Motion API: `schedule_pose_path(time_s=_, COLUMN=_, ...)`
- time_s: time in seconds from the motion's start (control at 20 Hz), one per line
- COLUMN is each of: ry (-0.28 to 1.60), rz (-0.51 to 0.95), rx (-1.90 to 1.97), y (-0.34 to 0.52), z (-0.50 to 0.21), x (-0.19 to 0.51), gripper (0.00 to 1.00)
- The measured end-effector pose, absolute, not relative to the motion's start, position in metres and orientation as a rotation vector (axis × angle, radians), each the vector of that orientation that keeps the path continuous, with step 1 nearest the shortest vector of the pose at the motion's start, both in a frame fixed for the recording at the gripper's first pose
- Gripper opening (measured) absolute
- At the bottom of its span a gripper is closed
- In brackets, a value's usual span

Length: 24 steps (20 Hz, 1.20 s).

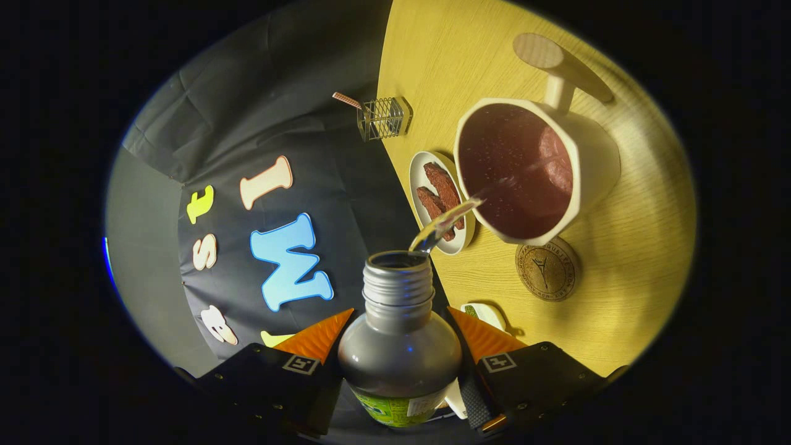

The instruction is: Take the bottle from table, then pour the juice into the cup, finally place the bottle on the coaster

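The tongs (398, 346) are rolled well over to one side, so the tabletop (624, 247) stands tilted across the view and the booth wall fills the other half. Both fingers (318, 337) press on the shoulders of the bottle (398, 352), one on each flank, holding it clamped between them with its open neck pointing forward and tipped toward the cup (531, 170).

A thin stream of juice (448, 219) leaves the bottle's mouth and arcs over the rim into the cup, which already holds dark reddish liquid with bubbles on its surface. The cup is white, angular, with a handle on its far side. Just beside it, nearer the tongs, lies the round brown coaster (547, 270), bare. On the cup's other side sits a small white plate (440, 204) with brown slabs of food on it; the stream crosses in front of it. Farther off, at the tabletop's edge, stands a small wire holder (382, 117).

The bottle's lower body and label are cut off below the fingers. A small white object (485, 315) behind one finger is partly hidden and cannot be identified. The coaster's embossed mark is too small to read.
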State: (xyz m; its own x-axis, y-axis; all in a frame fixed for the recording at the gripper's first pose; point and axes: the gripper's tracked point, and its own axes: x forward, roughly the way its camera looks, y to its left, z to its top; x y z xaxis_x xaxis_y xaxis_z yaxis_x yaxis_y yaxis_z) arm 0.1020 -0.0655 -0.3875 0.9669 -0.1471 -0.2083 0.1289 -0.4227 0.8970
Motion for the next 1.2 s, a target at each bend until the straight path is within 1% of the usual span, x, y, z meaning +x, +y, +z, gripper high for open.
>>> schedule_pose_path(time_s=1.2, ry=-0.051, rz=-0.337, rx=2.101, y=-0.0676, z=-0.3835, x=0.1023, gripper=0.8)
